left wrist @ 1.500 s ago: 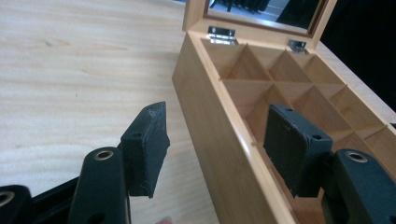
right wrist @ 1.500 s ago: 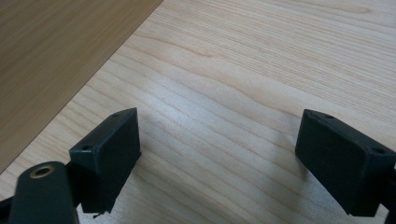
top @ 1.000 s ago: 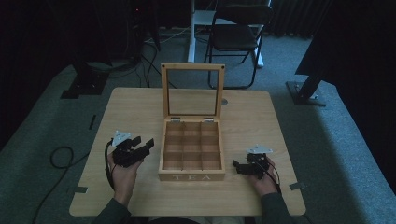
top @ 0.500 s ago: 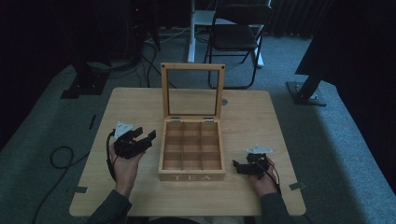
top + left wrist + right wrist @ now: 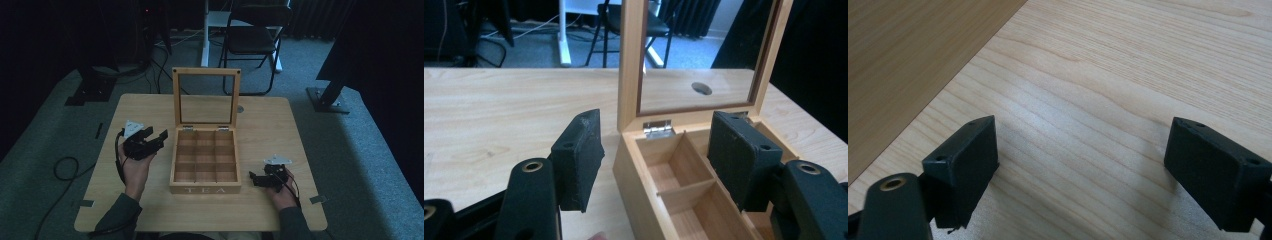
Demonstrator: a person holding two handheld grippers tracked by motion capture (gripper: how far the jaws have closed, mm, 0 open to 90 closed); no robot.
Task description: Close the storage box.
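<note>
A wooden tea box marked TEA stands mid-table, its glass-paned lid upright at the back. Its compartments hold nothing that I can see. My left gripper is open and held just left of the box, pointing at its left wall. In the left gripper view the jaws straddle the box's back left corner without touching it. My right gripper rests open on the table by the box's front right corner. In the right gripper view it has bare tabletop between its fingers, with the box wall beside it.
The light wooden table has a small round hole behind the lid and tape marks near its front corners. A folding chair and a white desk leg stand beyond the table. Cables lie on the carpet at the left.
My left gripper has risen and moved back and toward the box's left side. The right gripper has stayed where it was.
</note>
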